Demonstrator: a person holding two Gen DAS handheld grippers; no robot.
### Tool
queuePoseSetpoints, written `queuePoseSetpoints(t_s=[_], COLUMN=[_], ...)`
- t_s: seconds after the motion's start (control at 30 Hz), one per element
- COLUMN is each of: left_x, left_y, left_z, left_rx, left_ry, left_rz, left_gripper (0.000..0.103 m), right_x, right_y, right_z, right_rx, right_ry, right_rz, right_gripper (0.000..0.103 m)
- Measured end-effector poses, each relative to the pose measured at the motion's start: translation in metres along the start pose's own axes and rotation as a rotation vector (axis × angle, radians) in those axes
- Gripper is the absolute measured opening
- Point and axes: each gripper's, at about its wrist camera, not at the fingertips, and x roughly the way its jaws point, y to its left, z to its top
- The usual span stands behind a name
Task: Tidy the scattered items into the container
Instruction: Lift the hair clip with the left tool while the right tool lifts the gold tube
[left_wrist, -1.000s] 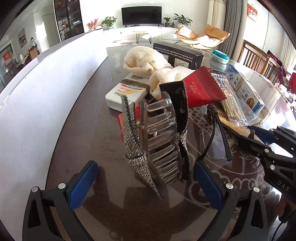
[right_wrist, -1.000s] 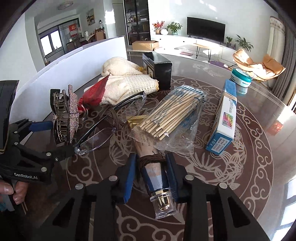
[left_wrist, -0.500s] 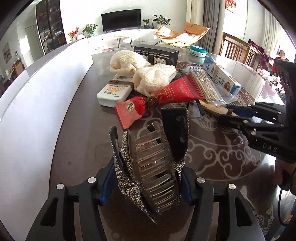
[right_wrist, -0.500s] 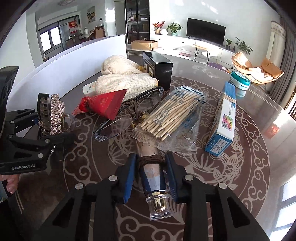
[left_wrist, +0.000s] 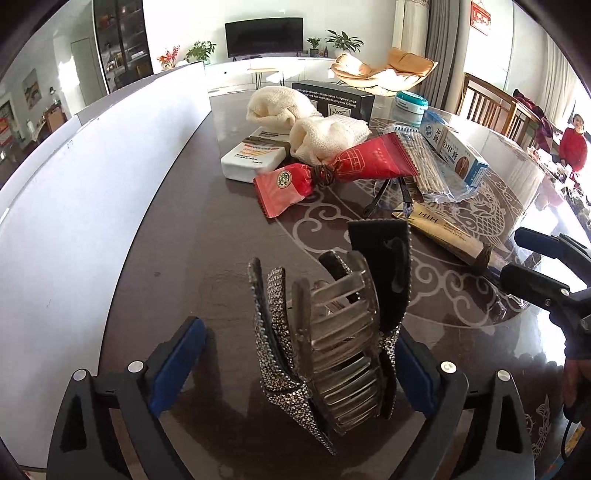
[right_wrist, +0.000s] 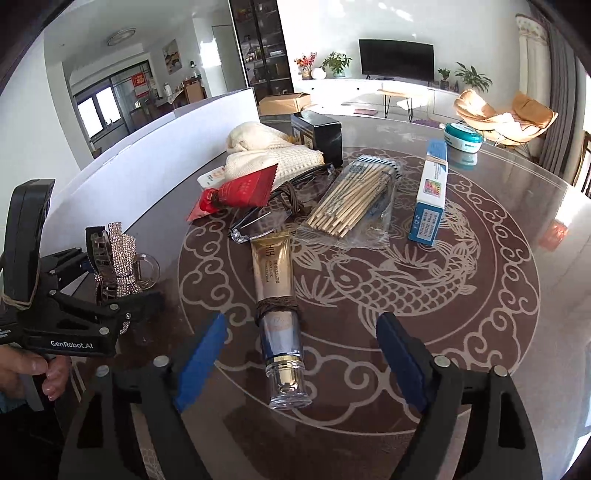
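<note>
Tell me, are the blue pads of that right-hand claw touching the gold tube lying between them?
Apart. The right wrist view shows the right gripper wide open: bare table shows between each blue pad and the gold tube. Its jaws have just been opening.

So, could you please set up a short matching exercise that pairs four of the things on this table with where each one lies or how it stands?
Things:
1. hair clip
2. gold tube
3. skewers
4. black box

Places:
A. in a clear bag, beside the blue carton
B. far side, behind the cream cloth
C. between the open left claw fingers
D. lying flat, cap toward the open right claw

Pairs: 1-C, 2-D, 3-A, 4-B
</note>
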Motion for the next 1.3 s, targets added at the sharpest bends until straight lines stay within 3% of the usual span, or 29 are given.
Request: queuePoseSetpoints(t_s=[0.17,0.33,0.47,1.0,1.3], left_x=[0.004,0.004,0.004,0.004,0.003], left_y=[-0.001,-0.001,-0.001,-0.001,0.001], left_z=[0.003,0.002,0.002,0.002,0.001], left_rx=[-0.003,-0.002,-0.002,-0.002,-0.003], left_ry=[0.001,-0.001,-0.002,-0.001,-0.003], left_rz=[0.004,0.001,0.000,0.000,0.000], left_gripper=[0.103,0.103,0.103,0.103,0.103], right_x=[0.003,0.002,0.001,0.002,0.005], right_y=[-0.004,-0.004,-0.010,-0.033,-0.028], right_z=[0.003,0.002,0.001,-0.001,0.001], right_rx=[0.017,0.020,0.048,0.172,0.142], right_ry=[0.021,0.024,0.029,0.020,0.051], right_rz=[-0.004,-0.055,-0.092,-0.023,-0.030], right_gripper=[0.094,0.103,0.103,0.103,0.103])
